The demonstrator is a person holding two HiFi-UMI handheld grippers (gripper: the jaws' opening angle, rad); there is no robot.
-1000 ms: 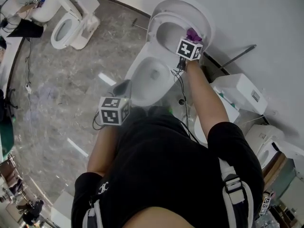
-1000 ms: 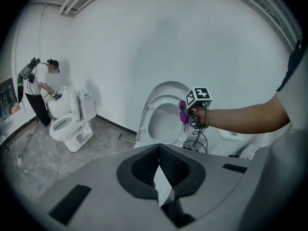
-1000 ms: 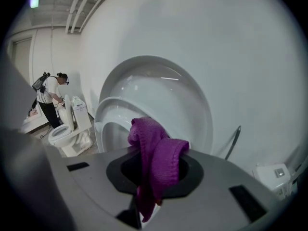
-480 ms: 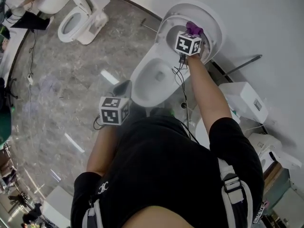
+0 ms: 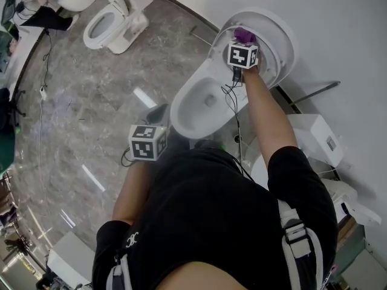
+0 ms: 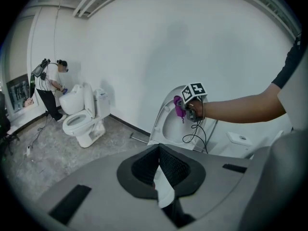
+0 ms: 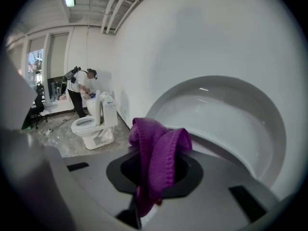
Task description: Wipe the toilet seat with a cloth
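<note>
The white toilet stands against the wall with its seat and lid (image 5: 275, 38) raised over the bowl (image 5: 202, 104). My right gripper (image 5: 243, 47) is shut on a purple cloth (image 5: 244, 35) and holds it against the left part of the raised seat. In the right gripper view the cloth (image 7: 159, 153) bunches over the jaws, with the seat's curved white face (image 7: 226, 124) just behind. My left gripper (image 5: 158, 111) hangs low in front of the bowl, shut with nothing in it. From the left gripper view (image 6: 161, 173) I see the cloth (image 6: 179, 107) on the seat (image 6: 171, 126).
A second toilet (image 5: 112, 17) stands at the far left, with a person (image 6: 53, 88) bent over it. A white tank-like box (image 5: 314, 139) sits to the right by the wall. A black cable (image 5: 234, 104) dangles from my right gripper over the bowl's rim.
The right gripper has carried the cloth from the right side of the raised seat to its left part. The head view has swung, so the toilet sits further right. The left gripper stays shut.
</note>
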